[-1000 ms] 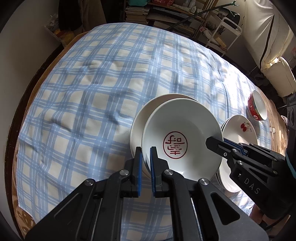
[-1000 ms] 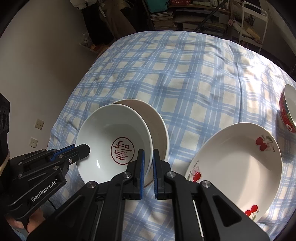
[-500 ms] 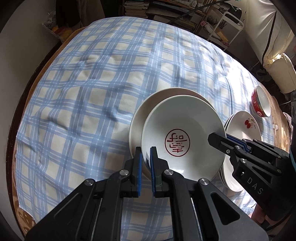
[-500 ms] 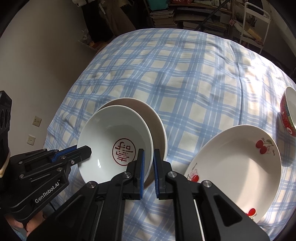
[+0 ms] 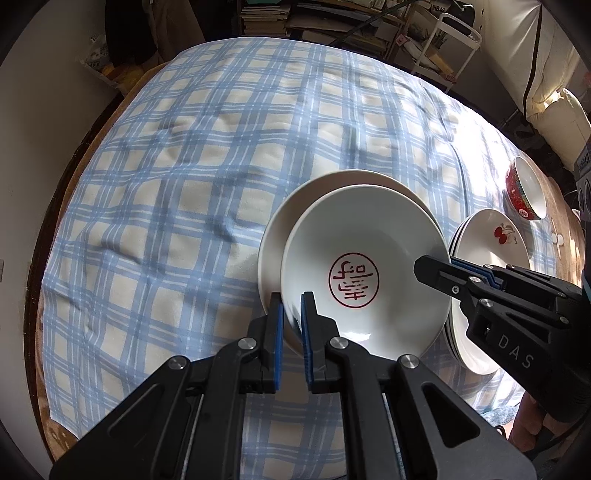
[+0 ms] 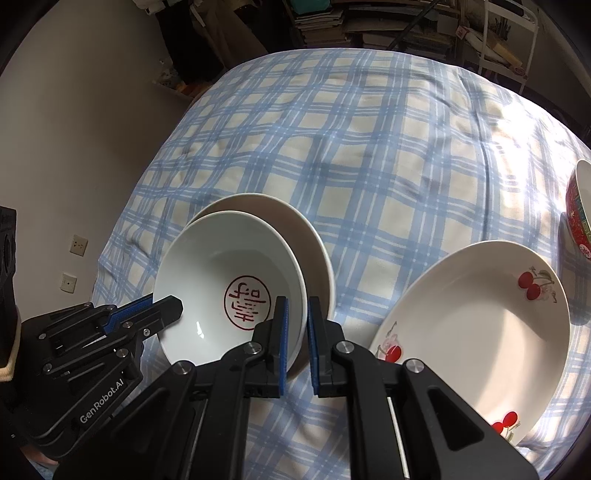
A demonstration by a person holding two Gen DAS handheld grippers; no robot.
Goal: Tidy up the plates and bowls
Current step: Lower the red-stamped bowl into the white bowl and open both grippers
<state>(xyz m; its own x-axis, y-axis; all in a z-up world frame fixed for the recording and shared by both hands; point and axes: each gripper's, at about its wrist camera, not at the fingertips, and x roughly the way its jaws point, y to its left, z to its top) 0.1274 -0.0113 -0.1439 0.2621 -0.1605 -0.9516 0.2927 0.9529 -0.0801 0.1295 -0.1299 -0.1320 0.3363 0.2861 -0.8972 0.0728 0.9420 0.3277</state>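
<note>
Centrally, the white bowl (image 5: pixel 365 266) with the red seal mark is sitting over a plain white plate (image 5: pixel 280 225), whose rim is showing behind and to one side of it; whether the bowl is resting fully on the plate or being carried just above it cannot be told. Both are lying on the near part of the table, which a blue checked cloth (image 5: pixel 207 166) is covering.

The left gripper (image 5: pixel 291 321) is clamping the bowl's near rim: its jaws are nearly closed, with one blue pad inside the bowl and one outside. The right gripper (image 6: pixel 296 325) is gripping the opposite rim in the same way, its jaws also almost closed on the wall of the bowl. Each gripper is appearing in the other's view, at the far edge of the bowl.

Just beside the bowl, on the right gripper's side, a stack of cherry plates (image 6: pixel 476 325) is lying on the cloth; several rims are showing in the left wrist view. Beyond the stack, a red bowl (image 5: pixel 524 192) is standing near the table edge. Shelves with books (image 6: pixel 332 22) are standing behind the table.
</note>
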